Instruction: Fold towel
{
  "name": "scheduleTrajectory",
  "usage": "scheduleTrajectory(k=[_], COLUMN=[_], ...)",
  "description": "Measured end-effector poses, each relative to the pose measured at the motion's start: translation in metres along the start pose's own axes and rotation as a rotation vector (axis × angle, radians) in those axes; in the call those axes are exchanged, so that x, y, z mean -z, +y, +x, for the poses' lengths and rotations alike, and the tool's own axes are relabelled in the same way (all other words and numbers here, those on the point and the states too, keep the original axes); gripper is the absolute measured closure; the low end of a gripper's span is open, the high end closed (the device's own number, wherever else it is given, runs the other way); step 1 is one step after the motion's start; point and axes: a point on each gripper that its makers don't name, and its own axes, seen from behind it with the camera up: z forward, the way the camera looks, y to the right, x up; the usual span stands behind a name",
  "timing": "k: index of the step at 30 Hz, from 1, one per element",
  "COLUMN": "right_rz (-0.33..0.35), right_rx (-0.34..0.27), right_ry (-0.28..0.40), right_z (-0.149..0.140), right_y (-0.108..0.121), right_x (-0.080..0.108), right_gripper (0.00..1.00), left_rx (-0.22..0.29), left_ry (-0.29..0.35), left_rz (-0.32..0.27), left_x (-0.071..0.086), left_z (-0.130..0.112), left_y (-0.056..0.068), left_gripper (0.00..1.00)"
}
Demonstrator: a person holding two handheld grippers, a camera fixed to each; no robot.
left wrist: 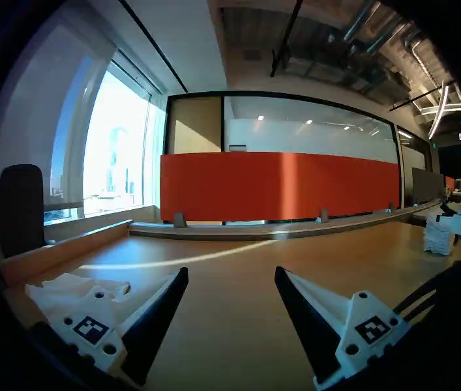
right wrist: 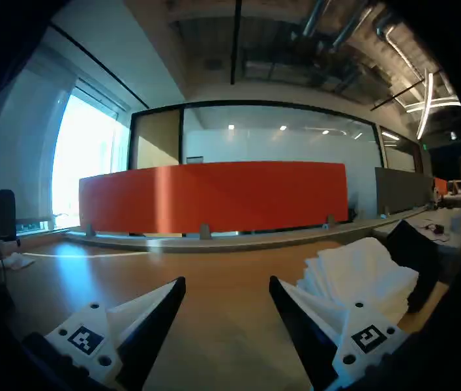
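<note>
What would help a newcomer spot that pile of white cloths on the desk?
Find the long orange partition behind the wooden table. In front of its right end, as the right gripper view shows it, sits the stack of folded white towels. Unlike the crumpled towel far to the left, it is neat and layered.

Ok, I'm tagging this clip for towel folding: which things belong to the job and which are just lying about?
Job: crumpled white towel; stack of folded white towels; left tool and right tool, both open and empty.
Lying about: orange divider; black chair; black object behind the stack.
</note>
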Motion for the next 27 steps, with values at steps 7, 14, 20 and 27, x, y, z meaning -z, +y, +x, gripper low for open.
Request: scheduleTrajectory(k=[7, 14, 20, 27], right_rz=[0.006, 0.007, 0.005, 0.005], right_rx=[0.033, 0.039, 0.040, 0.040], right_ry=[-0.005, -0.006, -0.007, -0.006], right_z=[-0.0020, -0.0033, -0.0027, -0.0032], right_y=[-0.0068, -0.0083, -0.0086, -0.0076], right_x=[0.0008, -0.0001, 0.0004, -0.0001], right_gripper=[0.01, 0.01, 0.01, 0.01], left_rx=[0.000, 0.000, 0.000, 0.000], left_ry=[0.000, 0.000, 0.000, 0.000], left_rz=[0.000, 0.000, 0.000, 0.000], left_x=[0.0004, 0.0001, 0.0001, 0.0002], left_z=[-0.0002, 0.0000, -0.0002, -0.0001], left_y=[0.0000, -0.0001, -0.0002, -0.0002], left_gripper=[0.02, 0.02, 0.02, 0.02])
